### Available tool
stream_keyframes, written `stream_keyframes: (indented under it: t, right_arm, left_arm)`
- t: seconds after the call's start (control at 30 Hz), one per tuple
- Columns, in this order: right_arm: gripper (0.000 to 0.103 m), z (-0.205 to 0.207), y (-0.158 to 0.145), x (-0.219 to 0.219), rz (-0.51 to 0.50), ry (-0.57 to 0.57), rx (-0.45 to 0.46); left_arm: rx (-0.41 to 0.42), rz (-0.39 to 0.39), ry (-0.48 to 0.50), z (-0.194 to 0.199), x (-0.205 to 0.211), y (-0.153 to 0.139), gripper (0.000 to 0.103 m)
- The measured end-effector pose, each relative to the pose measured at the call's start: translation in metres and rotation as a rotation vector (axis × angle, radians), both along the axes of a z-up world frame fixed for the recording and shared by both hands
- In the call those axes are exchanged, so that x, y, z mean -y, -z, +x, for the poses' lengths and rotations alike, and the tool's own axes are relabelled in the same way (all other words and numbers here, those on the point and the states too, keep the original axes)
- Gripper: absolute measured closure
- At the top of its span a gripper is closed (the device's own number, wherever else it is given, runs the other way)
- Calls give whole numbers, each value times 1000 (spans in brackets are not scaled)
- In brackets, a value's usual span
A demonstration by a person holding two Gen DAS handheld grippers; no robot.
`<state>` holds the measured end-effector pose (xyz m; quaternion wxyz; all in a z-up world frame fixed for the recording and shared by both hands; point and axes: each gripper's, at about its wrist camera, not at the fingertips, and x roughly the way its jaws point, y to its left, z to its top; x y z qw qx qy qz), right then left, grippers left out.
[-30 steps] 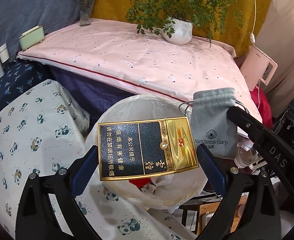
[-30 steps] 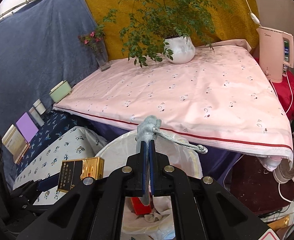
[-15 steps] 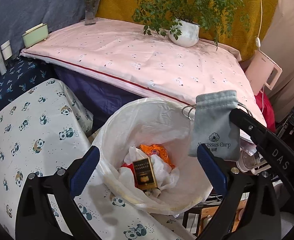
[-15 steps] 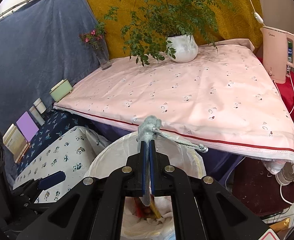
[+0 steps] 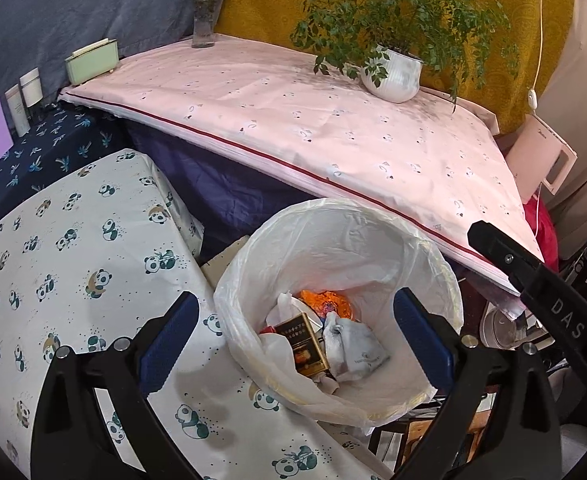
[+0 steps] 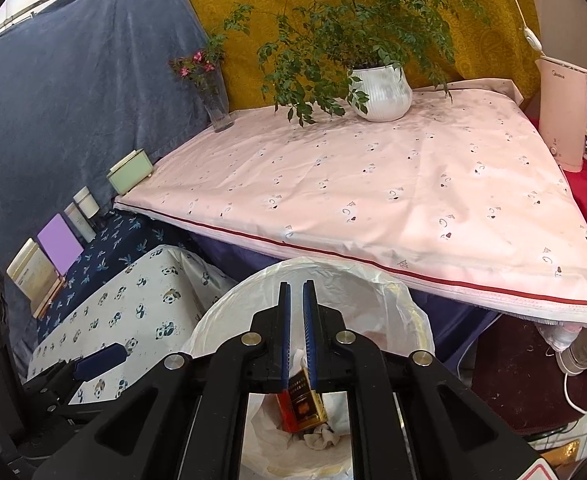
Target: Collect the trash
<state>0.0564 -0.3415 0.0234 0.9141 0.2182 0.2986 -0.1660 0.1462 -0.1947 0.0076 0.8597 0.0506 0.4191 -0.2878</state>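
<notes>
Blue pads on the left gripper (image 5: 293, 340) stand wide apart with nothing between them, so this claw has let go. It hangs right over the trash bin (image 5: 445, 280), which has a thin white plastic bag (image 5: 333, 240) lining it. Down inside the bin lies the black and gold cigarette box (image 5: 303, 344), and its long side runs from the far left to the near right. Just beside it, touching it, lies the grey pouch (image 5: 359, 350), all crumpled, on top of white tissues and an orange wrapper (image 5: 327, 304). The right gripper (image 6: 296, 322) also points down over the same bin, from the right side. Its jaws are opening, there is only a thin gap between the pads, and nothing is in that gap. So both pieces of trash are already in the bin, straight below both claws, and neither claw holds a thing. I think this drop is done, and the next move is to pull both claws back and look for more trash. The left claw is nearer to the panda cloth (image 5: 73, 260) on the left. Farther away, the pink cloth (image 5: 333, 128) shows no trash that I can see, only the potted plant (image 5: 393, 76), the flower vase (image 5: 205, 24) and a green box (image 5: 91, 60) at the back.
</notes>
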Motion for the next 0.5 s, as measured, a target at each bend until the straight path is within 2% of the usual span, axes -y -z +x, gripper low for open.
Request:
stream_keyframes:
  t: [0.5]
  right_arm:
    - [60,-4,-9,-17,-21,-55,-18]
  left_arm:
    - [12,15,-72,-1,-29,-3,9]
